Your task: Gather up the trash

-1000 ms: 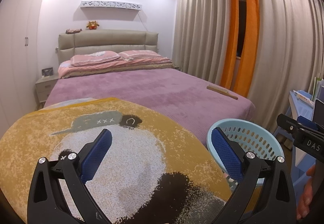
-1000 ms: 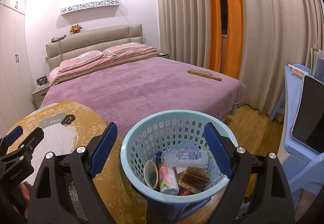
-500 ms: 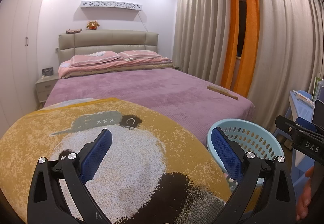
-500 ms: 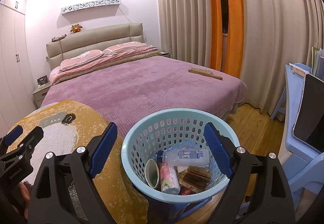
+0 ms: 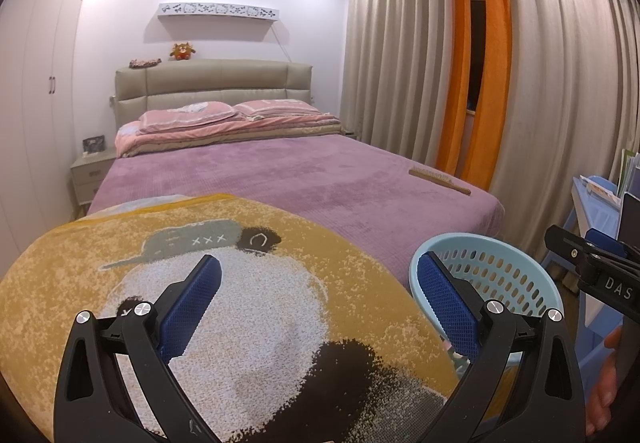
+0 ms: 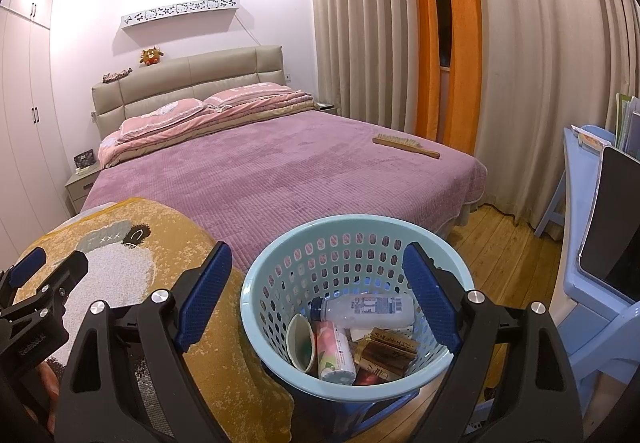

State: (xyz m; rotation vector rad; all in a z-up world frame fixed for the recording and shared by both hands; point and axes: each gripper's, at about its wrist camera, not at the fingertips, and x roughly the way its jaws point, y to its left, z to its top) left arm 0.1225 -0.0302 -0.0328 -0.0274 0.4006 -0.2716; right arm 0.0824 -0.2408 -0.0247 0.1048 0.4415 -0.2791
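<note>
We hold both grippers idle: left gripper (image 5: 318, 301) spread wide over the panda mat (image 5: 208, 283), right gripper (image 6: 318, 293) spread wide above the basket (image 6: 256, 283). Bottle (image 6: 366, 309), cup (image 6: 300, 335) and wrappers (image 6: 386, 349) lie inside; collecting looks done.

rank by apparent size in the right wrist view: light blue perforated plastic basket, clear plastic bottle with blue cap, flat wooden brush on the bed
1. Light blue perforated plastic basket
2. Clear plastic bottle with blue cap
3. Flat wooden brush

The brush lies farther away, so its true size against the bottle is unsure.
</note>
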